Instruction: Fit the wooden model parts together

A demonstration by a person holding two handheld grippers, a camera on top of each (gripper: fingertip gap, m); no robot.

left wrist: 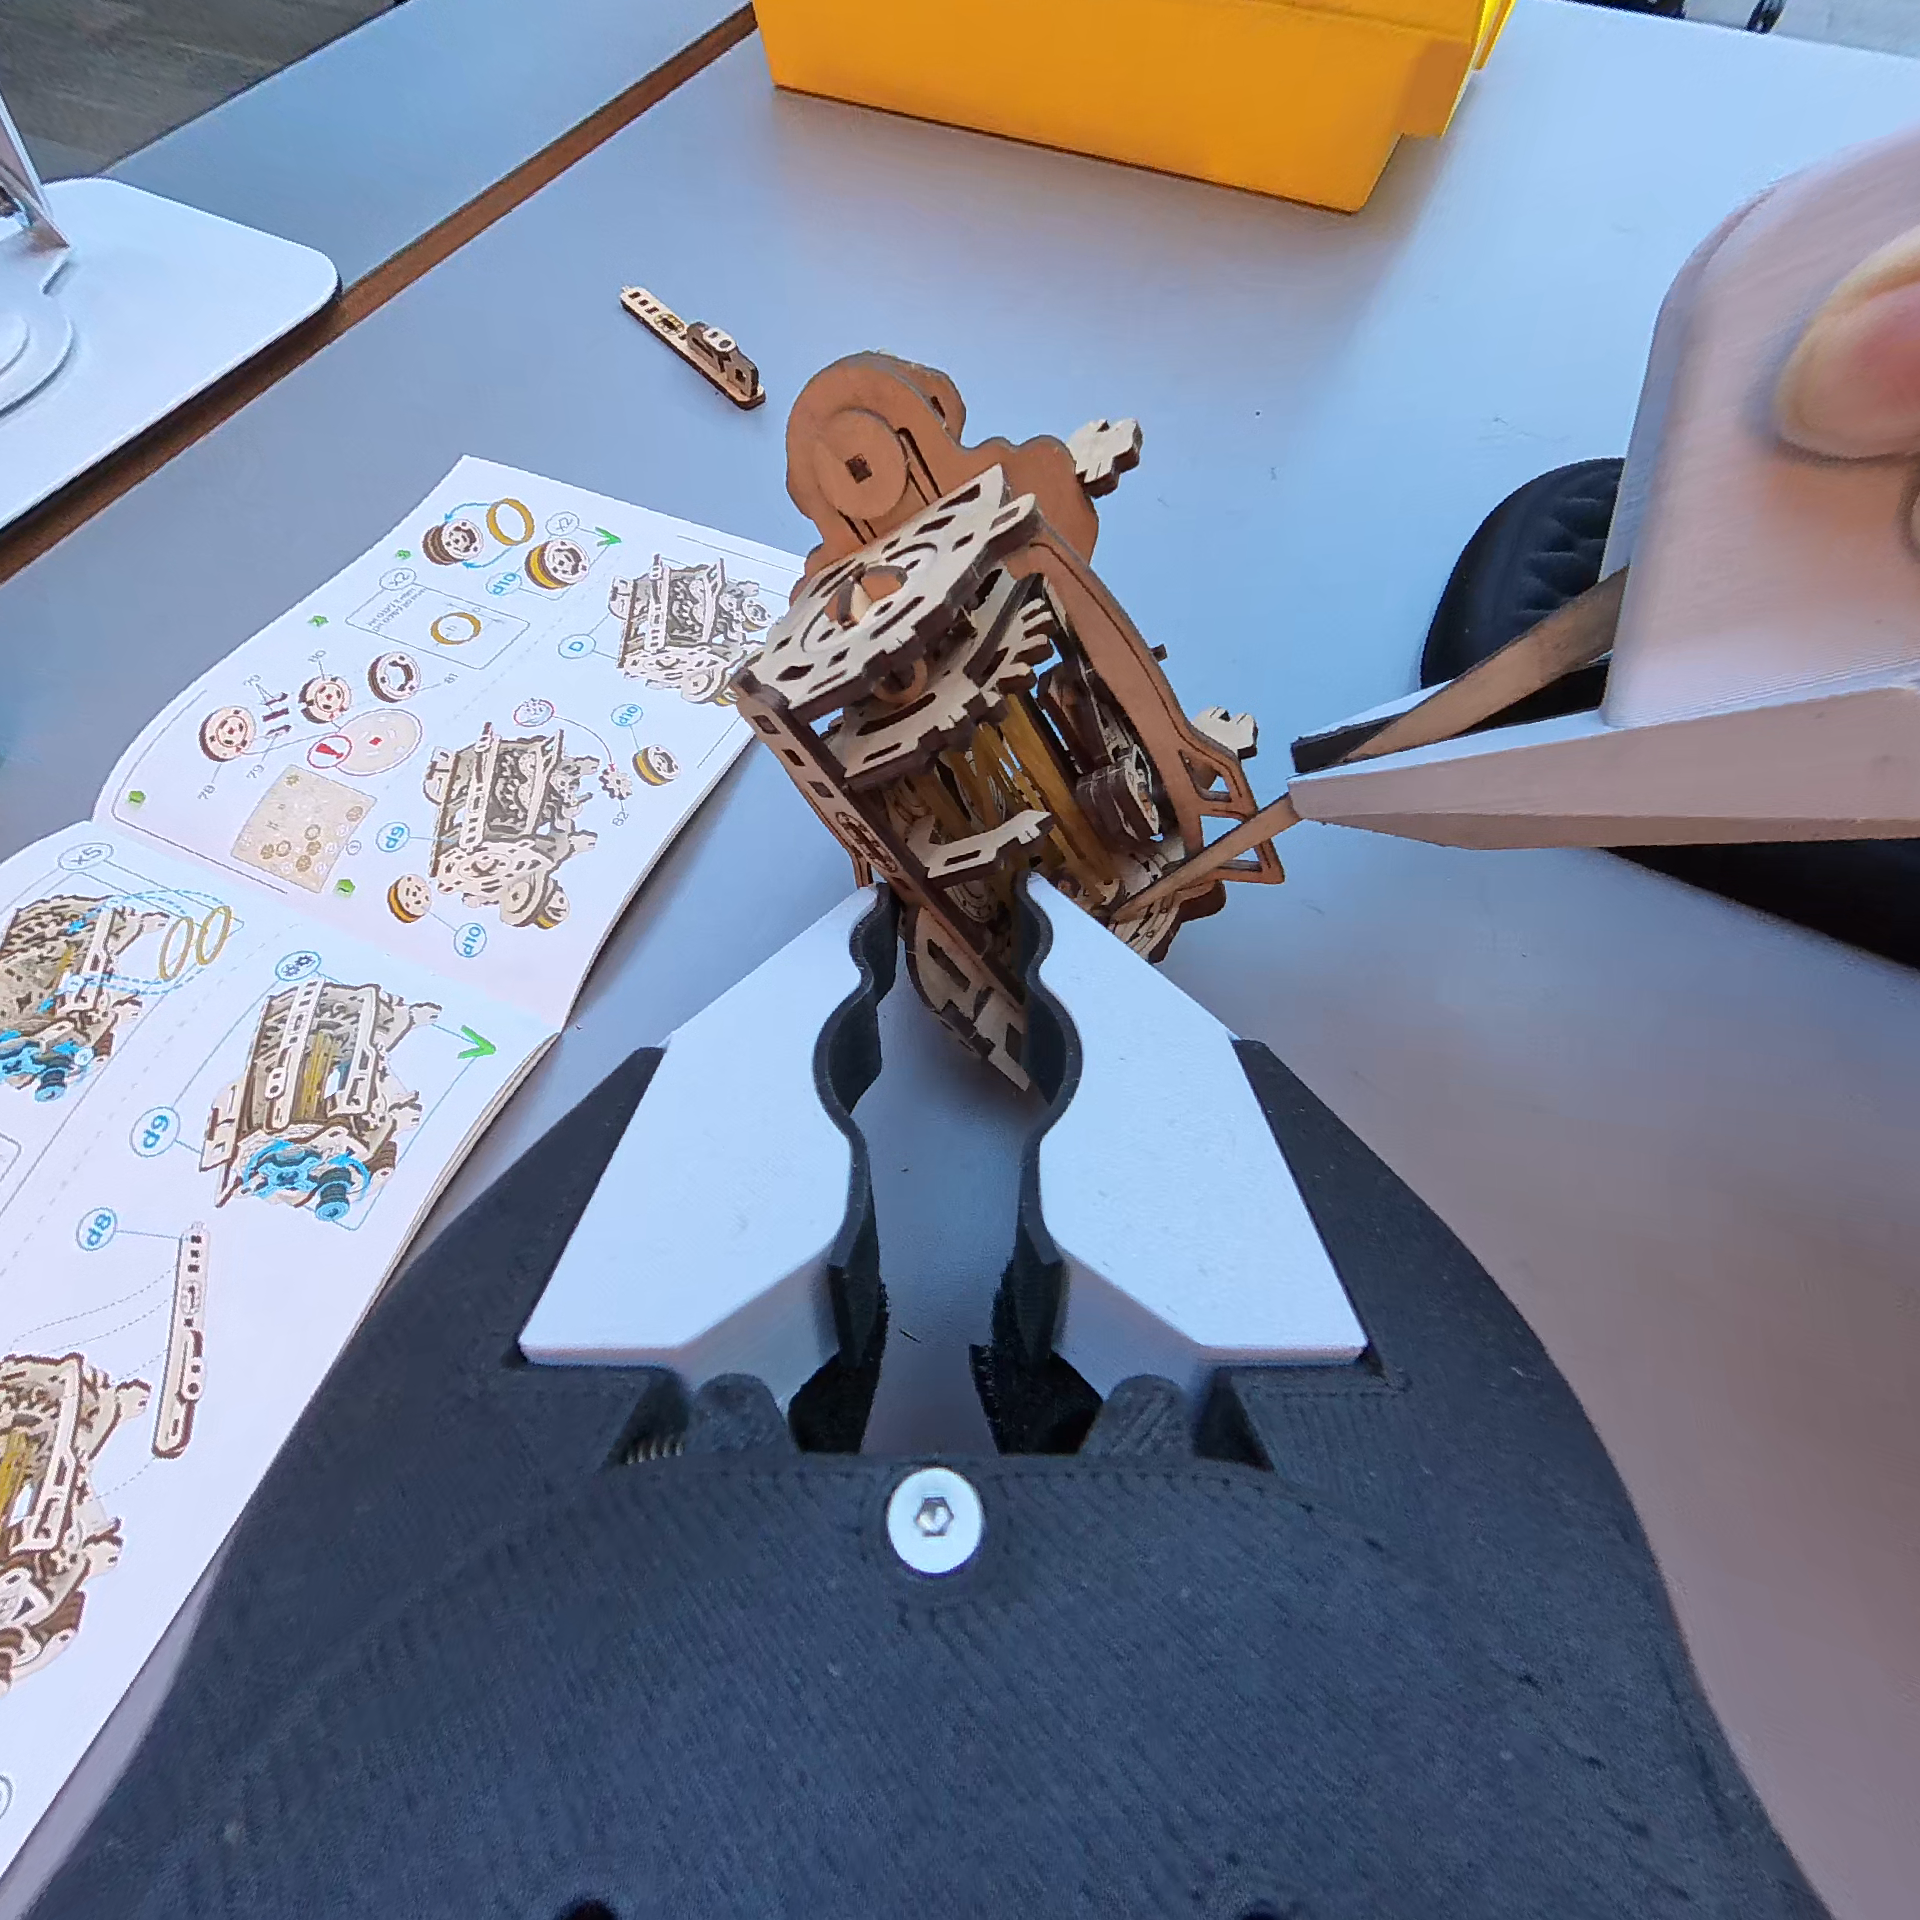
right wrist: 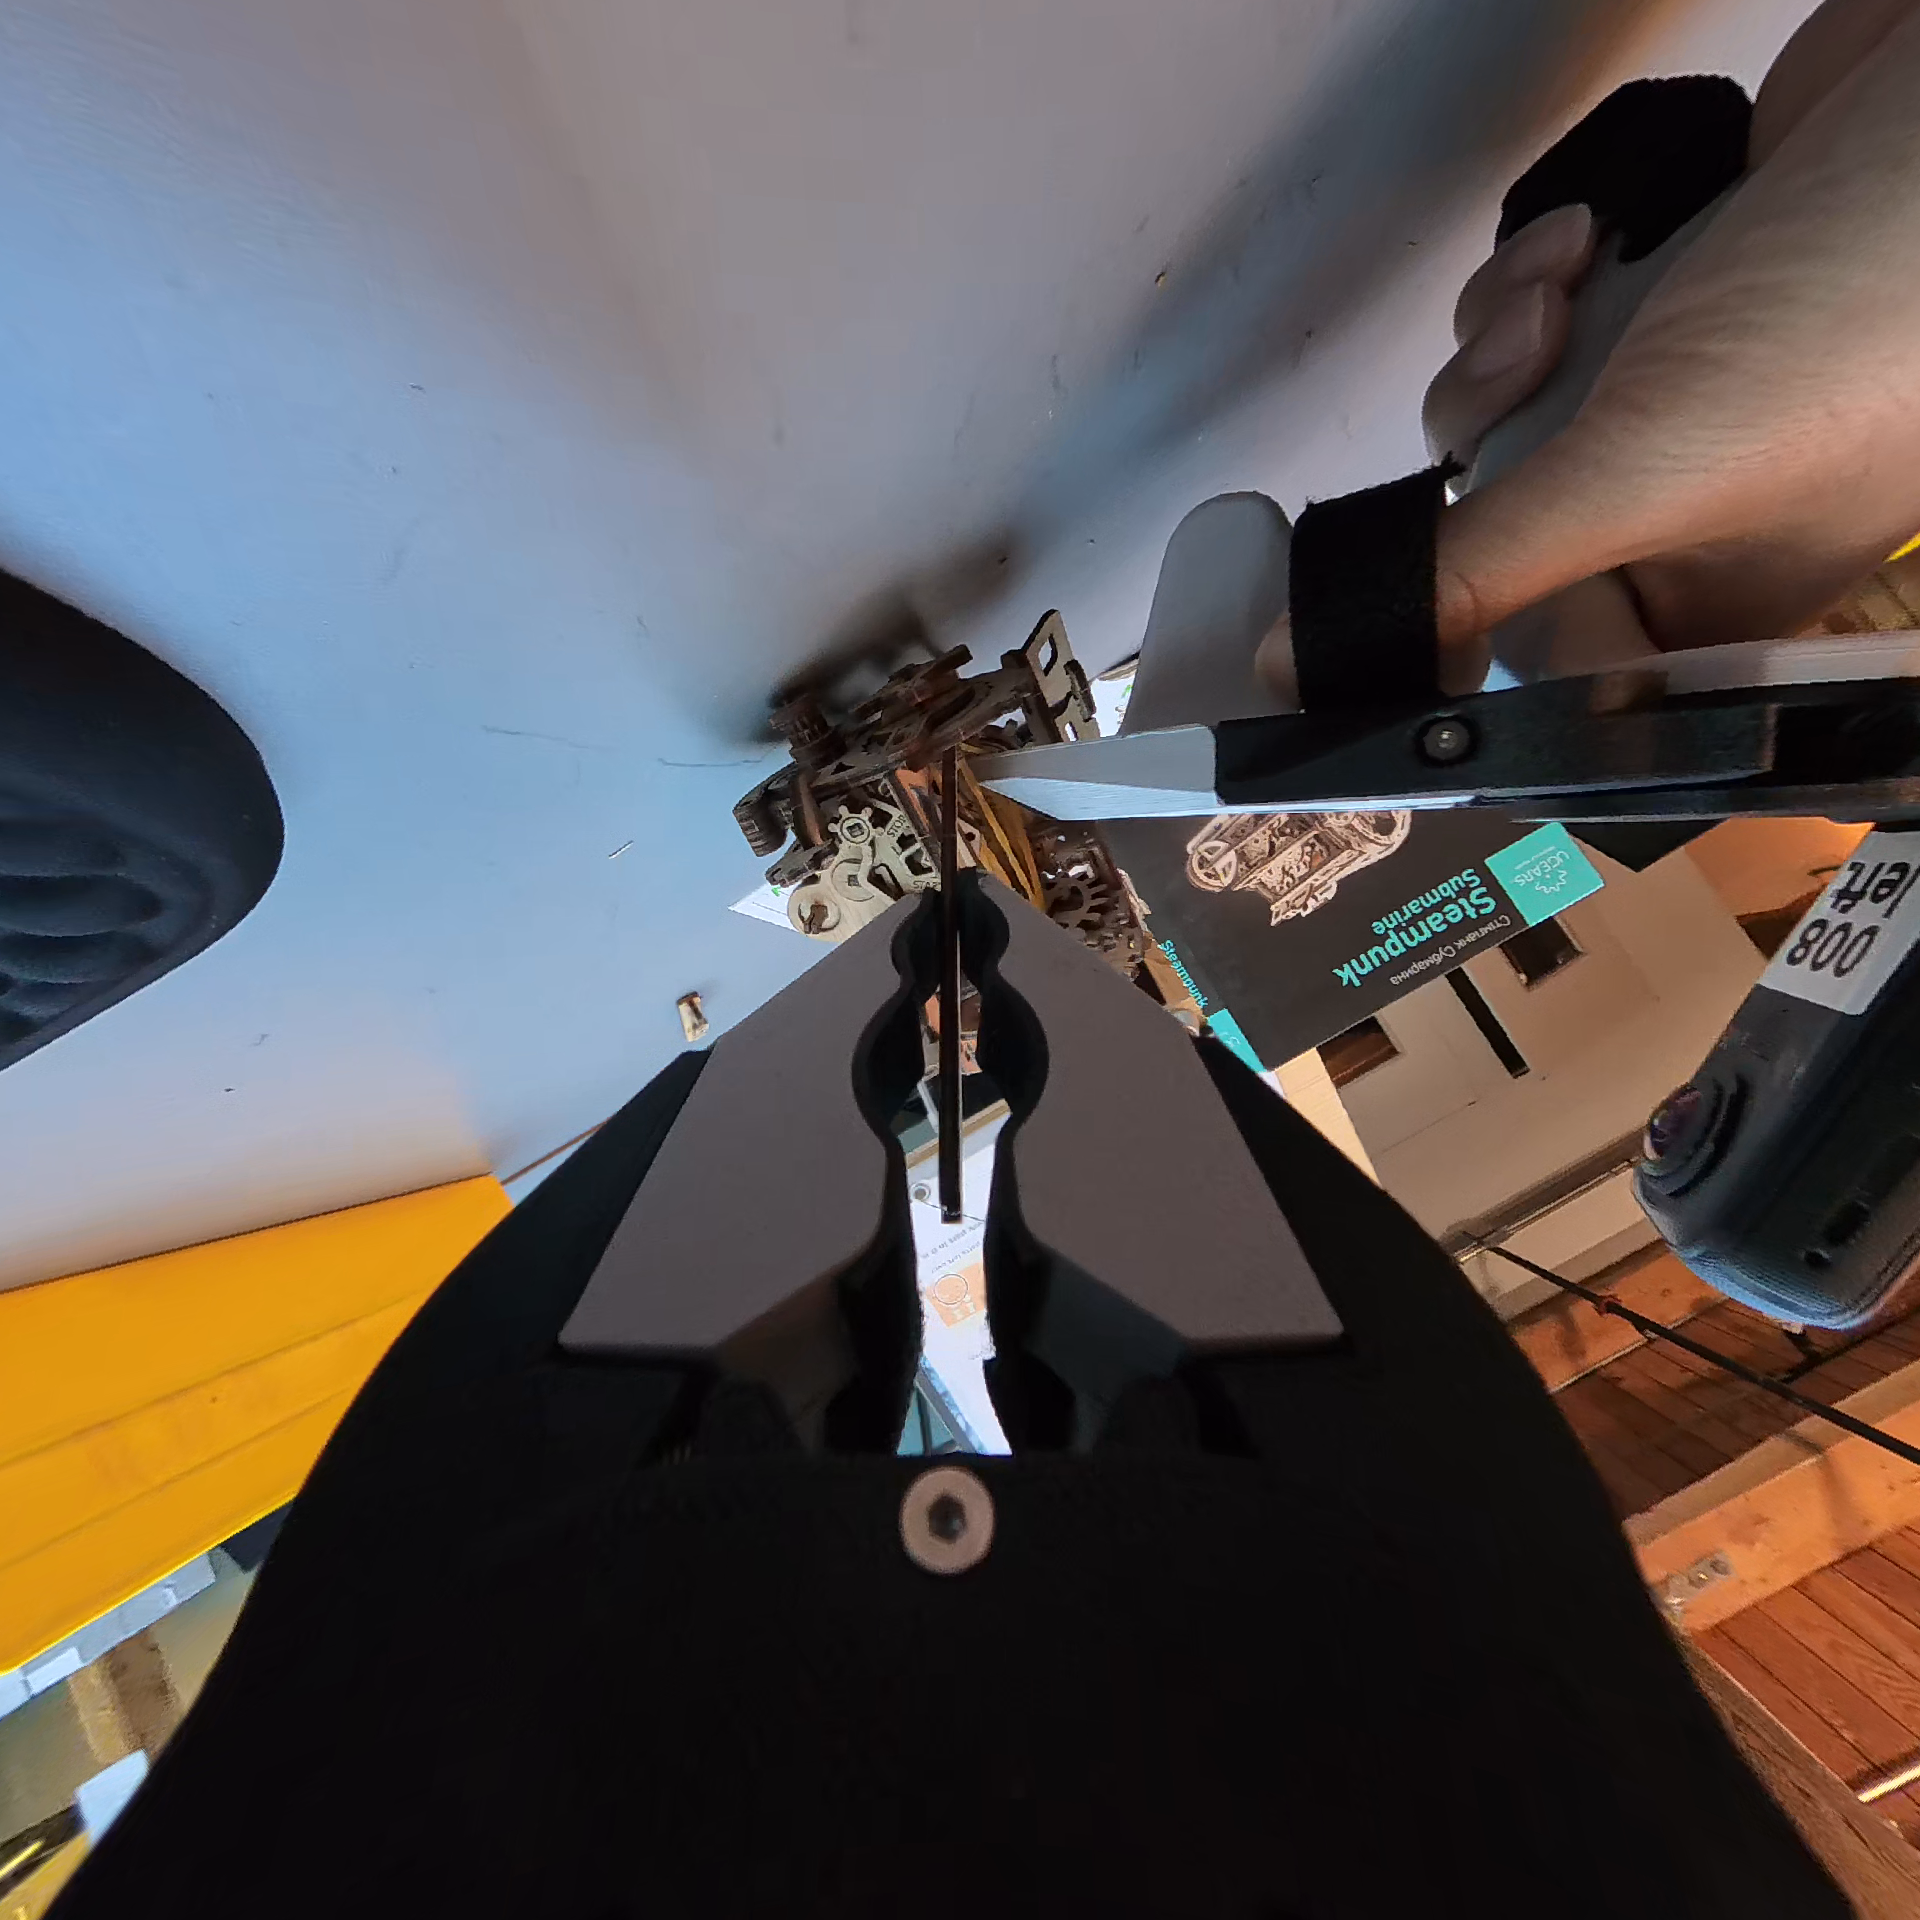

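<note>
Writing first: the open instruction booklet on the grey desk has printed step diagrams with part codes, and there's a dark box with teal lettering plus a white sticker on the other camera; not repeating any of that.

Left tongs are clamped on the lower end of the wooden model, which sticks up tilted just past the tips. Right tongs are pinched shut on a thin wooden stick, whose tip touches the model's lower right side. A loose wooden strip lies farther back, near the yellow bin.
</note>
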